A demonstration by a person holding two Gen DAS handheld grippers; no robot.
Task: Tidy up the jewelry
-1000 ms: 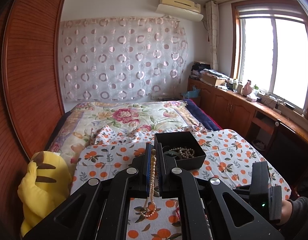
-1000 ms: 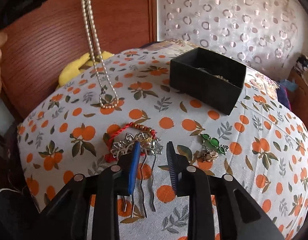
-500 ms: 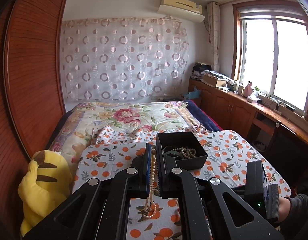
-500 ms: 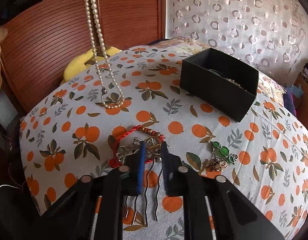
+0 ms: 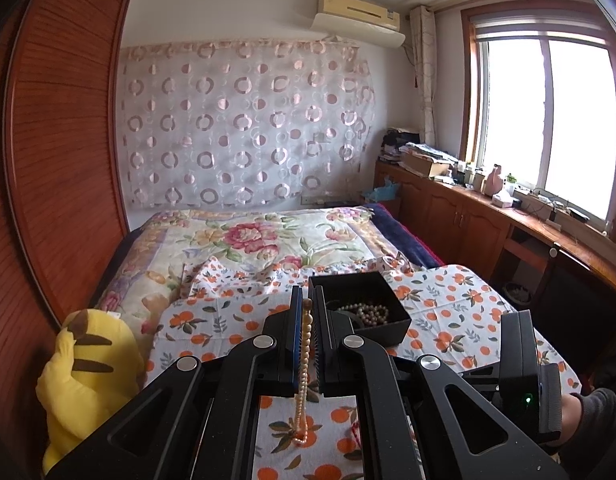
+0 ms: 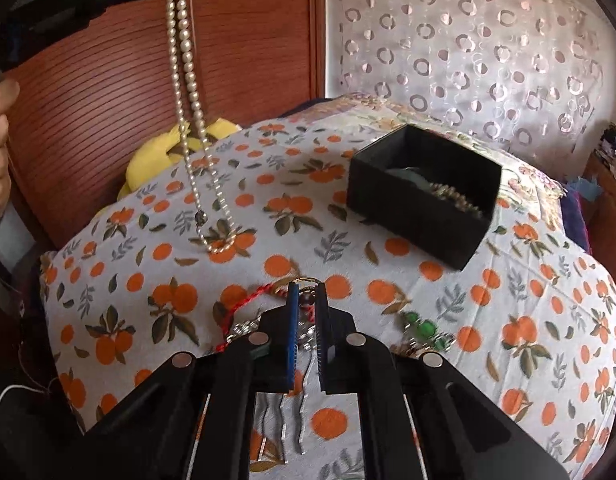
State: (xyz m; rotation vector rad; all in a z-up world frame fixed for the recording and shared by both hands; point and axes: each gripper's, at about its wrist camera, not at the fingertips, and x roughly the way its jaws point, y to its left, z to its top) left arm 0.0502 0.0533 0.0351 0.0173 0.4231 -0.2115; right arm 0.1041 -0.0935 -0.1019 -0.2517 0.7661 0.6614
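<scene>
My left gripper (image 5: 306, 304) is clamped on the pearl necklace (image 6: 187, 92), which hangs from it with its lowest loop resting on the orange-print cloth (image 6: 508, 272), left of the black box (image 6: 422, 196). My right gripper (image 6: 306, 286) tilts down, jaws nearly together around the ornate top of the silver hair comb (image 6: 295, 412) beside the red cord bracelet (image 6: 243, 304).
</scene>
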